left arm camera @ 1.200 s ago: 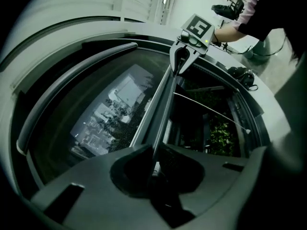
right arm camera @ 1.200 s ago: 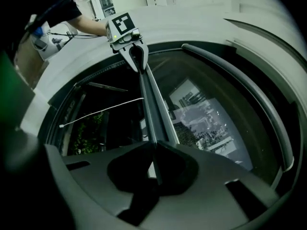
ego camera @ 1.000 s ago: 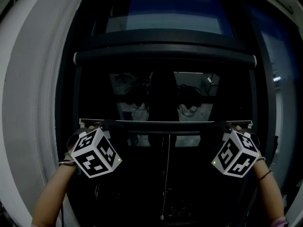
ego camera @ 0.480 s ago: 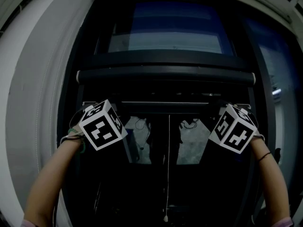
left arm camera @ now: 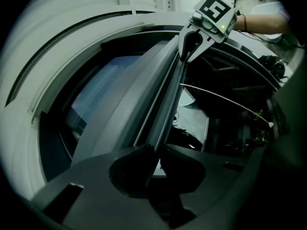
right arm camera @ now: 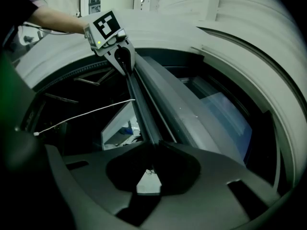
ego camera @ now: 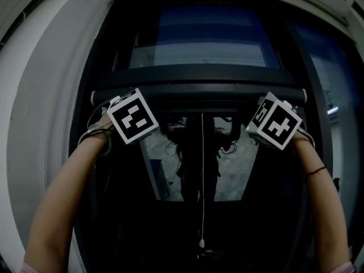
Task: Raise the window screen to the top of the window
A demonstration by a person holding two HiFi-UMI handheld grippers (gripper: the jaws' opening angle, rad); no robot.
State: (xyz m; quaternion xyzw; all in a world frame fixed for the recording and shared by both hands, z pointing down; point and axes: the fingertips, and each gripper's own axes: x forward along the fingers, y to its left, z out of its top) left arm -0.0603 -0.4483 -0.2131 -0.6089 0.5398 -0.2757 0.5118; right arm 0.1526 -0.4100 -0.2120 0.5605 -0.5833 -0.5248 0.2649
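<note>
The window screen's dark bottom bar (ego camera: 199, 104) sits high in the window, just under the round top housing (ego camera: 199, 89). My left gripper (ego camera: 147, 111) is shut on the bar's left end, and in the left gripper view its jaws (left arm camera: 156, 150) pinch the bar (left arm camera: 168, 104) edge-on. At the bar's right end my right gripper (ego camera: 256, 115) is shut on it too, with its jaws (right arm camera: 154, 147) closed round the bar (right arm camera: 144, 104). Each gripper view shows the other gripper far along the bar: the right gripper (left arm camera: 191, 44) and the left gripper (right arm camera: 122, 59).
A white pull cord (ego camera: 202, 175) hangs from the bar's middle and ends in a small knob (ego camera: 201, 243). Dark glass (ego camera: 199, 38) fills the frame above the housing. A pale curved wall (ego camera: 34, 124) borders the window on the left, and a dark frame post (ego camera: 311, 152) stands on the right.
Both grippers have gone up with the bar in them, from about mid-window to just below the top housing. The cord has risen with it.
</note>
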